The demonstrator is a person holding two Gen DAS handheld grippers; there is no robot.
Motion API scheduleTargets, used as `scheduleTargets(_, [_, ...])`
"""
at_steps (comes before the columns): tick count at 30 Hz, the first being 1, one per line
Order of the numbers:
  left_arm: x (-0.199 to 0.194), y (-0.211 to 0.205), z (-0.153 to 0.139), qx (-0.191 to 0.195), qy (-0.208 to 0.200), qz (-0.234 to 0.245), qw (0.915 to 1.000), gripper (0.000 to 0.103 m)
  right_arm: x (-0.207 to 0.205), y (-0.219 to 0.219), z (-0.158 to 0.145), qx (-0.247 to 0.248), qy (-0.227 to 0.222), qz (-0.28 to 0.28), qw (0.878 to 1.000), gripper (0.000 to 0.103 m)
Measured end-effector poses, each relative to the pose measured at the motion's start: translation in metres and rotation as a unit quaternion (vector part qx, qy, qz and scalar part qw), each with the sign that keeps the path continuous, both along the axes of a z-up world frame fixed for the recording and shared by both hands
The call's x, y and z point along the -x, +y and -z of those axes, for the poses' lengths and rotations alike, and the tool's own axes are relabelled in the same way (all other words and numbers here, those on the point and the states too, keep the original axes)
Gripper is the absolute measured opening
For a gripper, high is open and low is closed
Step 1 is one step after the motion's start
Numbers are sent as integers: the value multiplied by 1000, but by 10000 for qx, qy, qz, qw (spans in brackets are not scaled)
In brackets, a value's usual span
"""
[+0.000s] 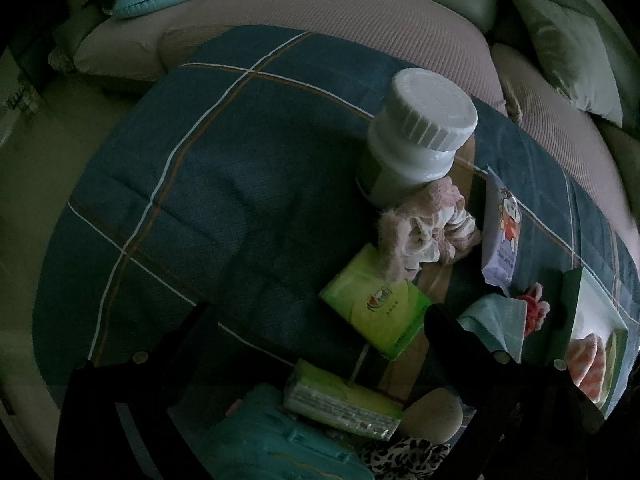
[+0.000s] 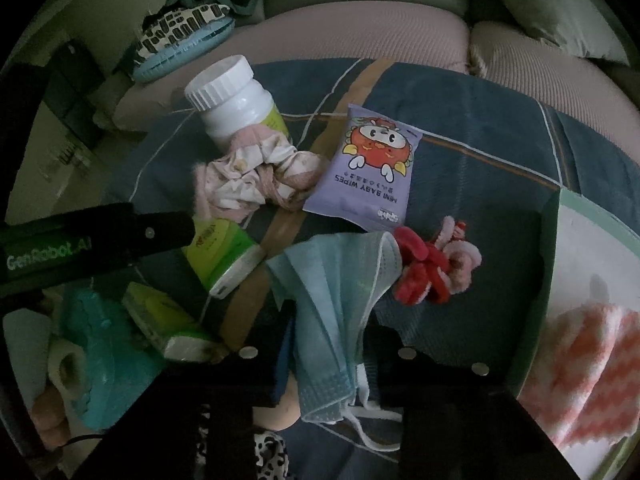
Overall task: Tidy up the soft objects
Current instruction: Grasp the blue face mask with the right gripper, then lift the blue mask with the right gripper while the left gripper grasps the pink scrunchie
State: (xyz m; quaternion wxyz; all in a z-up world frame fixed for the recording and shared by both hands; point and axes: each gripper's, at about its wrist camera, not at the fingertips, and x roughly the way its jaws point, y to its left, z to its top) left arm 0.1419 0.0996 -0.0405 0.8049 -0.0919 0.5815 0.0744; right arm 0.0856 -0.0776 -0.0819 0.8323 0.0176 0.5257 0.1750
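My right gripper [image 2: 324, 350] is shut on a light blue face mask [image 2: 332, 300], which hangs between its fingers above the blue plaid cloth [image 2: 480, 152]; the mask also shows in the left wrist view [image 1: 500, 320]. My left gripper [image 1: 316, 340] is open and empty above the cloth, near a green tissue pack [image 1: 376, 308]. A pink scrunchie [image 2: 256, 176], a purple baby wipes pack [image 2: 364, 168] and a red and pink pipe-cleaner bundle [image 2: 436, 264] lie on the cloth. A green-rimmed box [image 2: 548, 264] at the right holds a pink-and-white knit cloth [image 2: 580, 364].
A white pill bottle [image 1: 416, 136] stands by the scrunchie. A second tissue pack [image 1: 344, 400], a teal plastic case [image 1: 272, 440], a beige sponge [image 1: 432, 416] and leopard fabric [image 1: 404, 460] lie near the front. Sofa cushions [image 1: 360, 20] surround the cloth.
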Motion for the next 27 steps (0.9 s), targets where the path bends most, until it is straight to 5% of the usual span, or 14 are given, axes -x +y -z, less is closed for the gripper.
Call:
scheduleTargets(7, [0,0,0,-4,7,5,10000,103,4,-3,-2,-132,-41,8,9999,17])
scheduleTargets(27, [3,-8,-15,0,-155,21,9999,103,21,-34,-45,-404,-543,324,9972,16])
